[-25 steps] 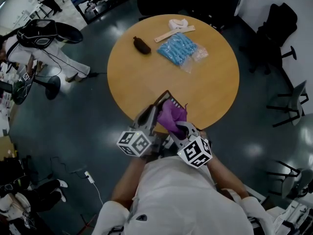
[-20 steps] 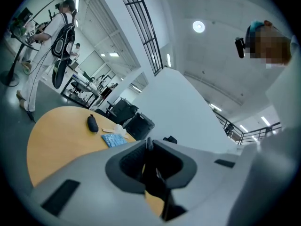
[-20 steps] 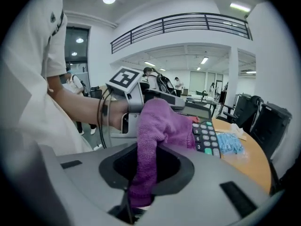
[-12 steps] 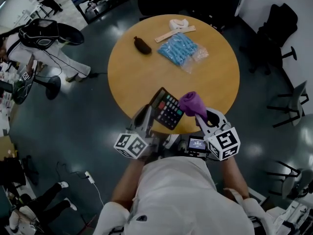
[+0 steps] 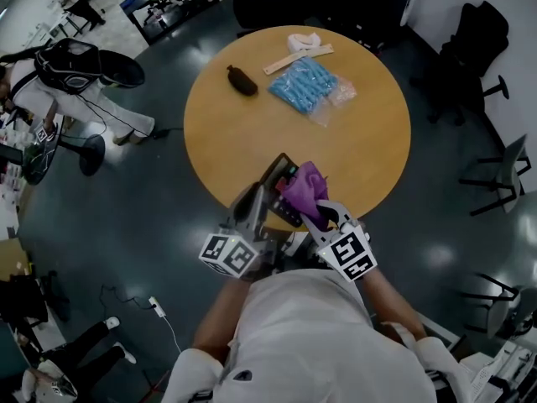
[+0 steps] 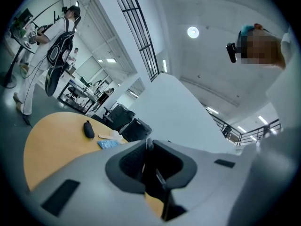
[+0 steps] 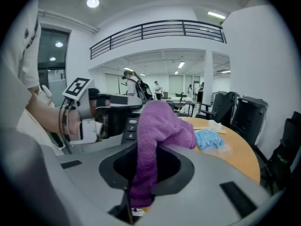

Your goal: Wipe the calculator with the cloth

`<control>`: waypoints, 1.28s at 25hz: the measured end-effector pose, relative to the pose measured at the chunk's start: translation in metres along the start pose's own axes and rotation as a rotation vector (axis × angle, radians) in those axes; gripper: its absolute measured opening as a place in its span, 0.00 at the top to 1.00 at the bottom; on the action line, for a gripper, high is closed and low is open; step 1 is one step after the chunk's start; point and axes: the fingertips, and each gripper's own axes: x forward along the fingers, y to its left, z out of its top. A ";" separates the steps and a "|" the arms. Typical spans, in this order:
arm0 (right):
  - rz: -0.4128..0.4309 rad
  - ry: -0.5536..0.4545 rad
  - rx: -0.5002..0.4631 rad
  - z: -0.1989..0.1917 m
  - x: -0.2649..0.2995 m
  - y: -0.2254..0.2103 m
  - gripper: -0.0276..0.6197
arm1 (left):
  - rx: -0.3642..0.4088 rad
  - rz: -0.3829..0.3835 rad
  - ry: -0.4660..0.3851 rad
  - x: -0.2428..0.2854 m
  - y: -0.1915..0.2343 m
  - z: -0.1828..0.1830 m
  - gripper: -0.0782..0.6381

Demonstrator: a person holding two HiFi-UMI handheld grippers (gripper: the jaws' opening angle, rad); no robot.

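Surface is a round wooden table filling the middle of the head view, on a dark glossy floor. On its far side, upper centre of frame: a black pouch, a clear bag of blue pcs, a pale flat strip and a small white item just behind it; the rest of the top is bare wood.

At the table's near edge, lower centre, the left gripper is clamped on the calculator, holding it tilted above the rim by its lower-left side; in the left gripper view it shows edge-on as a thin dark slab pinched between the jaws. The right gripper is closed on the purple cloth; the cloth hangs down through the jaws in the right gripper view, bunched over the calc's key face; I can't confirm actual contact.

Room: black office chair upper right; a person with a backpack at upper left beside cluttered benches; the right gripper view shows a railed mezzanine across the top, white walls, ceiling lights.
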 end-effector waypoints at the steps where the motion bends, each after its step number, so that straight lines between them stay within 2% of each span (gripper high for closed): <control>1: 0.036 0.003 -0.008 -0.001 0.000 0.013 0.85 | 0.008 0.000 0.006 0.000 0.001 -0.001 0.82; 5: 0.214 0.029 -0.060 -0.012 0.000 0.066 0.85 | 0.037 -0.016 0.021 0.004 0.002 -0.002 0.82; 8: 0.298 0.026 -0.103 -0.016 -0.010 0.086 0.85 | 0.094 -0.070 0.051 0.009 -0.005 -0.004 0.82; 11: 0.305 -0.078 -0.037 0.007 -0.036 0.063 0.85 | 0.258 -0.146 0.119 0.008 -0.017 -0.005 0.82; 13: 0.255 -0.193 0.007 0.037 -0.058 0.027 0.85 | 0.365 -0.215 0.168 0.007 -0.025 -0.006 0.82; 14: 0.221 -0.230 -0.003 0.052 -0.069 0.008 0.85 | 0.409 -0.255 0.192 0.006 -0.030 -0.007 0.82; 15: 0.183 -0.246 -0.052 0.065 -0.080 -0.010 0.85 | 0.448 -0.296 0.217 0.006 -0.035 -0.009 0.82; 16: 0.143 -0.247 -0.141 0.075 -0.087 -0.024 0.85 | 0.484 -0.340 0.244 0.005 -0.040 -0.011 0.82; 19: 0.067 -0.230 -0.507 0.099 -0.093 -0.038 0.85 | 0.590 -0.479 0.321 0.001 -0.061 -0.018 0.82; 21: 0.096 -0.200 -0.707 0.104 -0.084 -0.028 0.85 | 0.628 -0.552 0.360 -0.001 -0.076 -0.021 0.82; 23: 0.164 -0.147 -0.853 0.099 -0.070 -0.010 0.85 | 0.630 -0.595 0.393 -0.002 -0.088 -0.023 0.82; 25: 0.217 -0.103 -0.960 0.091 -0.059 0.007 0.85 | 0.664 -0.638 0.413 -0.002 -0.098 -0.029 0.82; 28: 0.238 -0.068 -1.064 0.085 -0.050 0.022 0.85 | 0.685 -0.672 0.432 -0.004 -0.108 -0.039 0.82; 32: 0.245 -0.029 -1.134 0.074 -0.050 0.028 0.85 | 0.573 -0.643 0.407 -0.012 -0.116 -0.030 0.82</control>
